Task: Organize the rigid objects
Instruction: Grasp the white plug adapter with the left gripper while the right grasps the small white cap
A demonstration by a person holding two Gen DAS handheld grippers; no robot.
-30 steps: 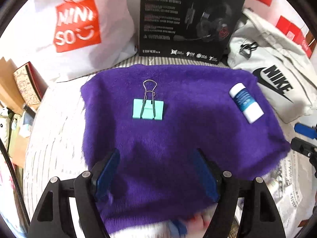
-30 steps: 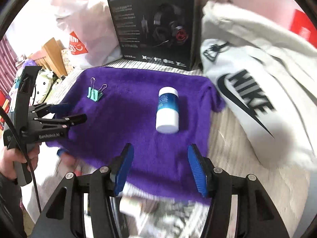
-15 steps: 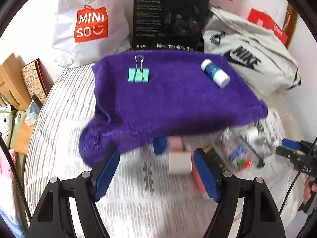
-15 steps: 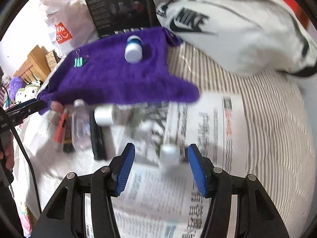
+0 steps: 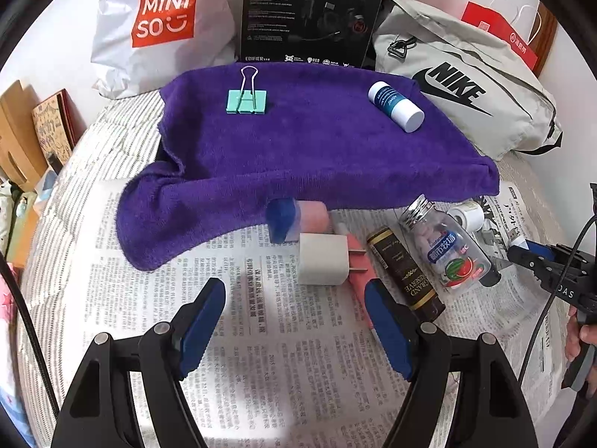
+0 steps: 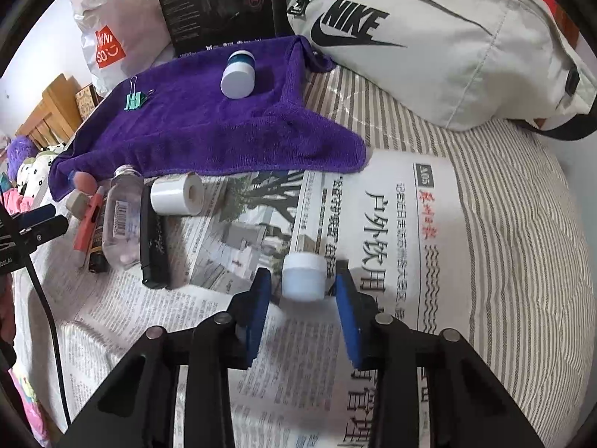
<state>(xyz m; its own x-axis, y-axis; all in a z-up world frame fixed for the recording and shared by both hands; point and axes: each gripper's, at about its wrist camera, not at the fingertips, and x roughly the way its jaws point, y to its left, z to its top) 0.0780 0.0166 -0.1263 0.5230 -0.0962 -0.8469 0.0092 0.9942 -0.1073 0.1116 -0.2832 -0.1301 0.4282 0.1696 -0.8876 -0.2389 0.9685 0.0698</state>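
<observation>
A purple towel (image 5: 306, 149) lies on a raised surface with a green binder clip (image 5: 246, 101) and a white-capped blue bottle (image 5: 395, 106) on it. On the newspaper in front lie a white charger plug (image 5: 324, 264), a red tool (image 5: 356, 280), a dark tube (image 5: 405, 274), a clear candy bottle (image 5: 447, 250) and a white tape roll (image 5: 466, 214). My left gripper (image 5: 294, 302) is open, just short of the plug. My right gripper (image 6: 303, 291) is open with a small white jar (image 6: 303, 276) standing between its fingertips. The clip (image 6: 134, 100), blue bottle (image 6: 238, 74) and tape roll (image 6: 177, 193) also show in the right wrist view.
A black headset box (image 5: 313, 11), a Miniso bag (image 5: 160, 18) and a grey Nike bag (image 5: 466, 89) stand behind the towel. Newspaper (image 6: 391, 224) covers a striped bedsheet (image 6: 522, 242). Cardboard and books (image 5: 37, 130) sit at the left.
Both grippers have pulled back from the towel toward the newspaper. The left now faces the plug. The right has come down around the small white jar.
</observation>
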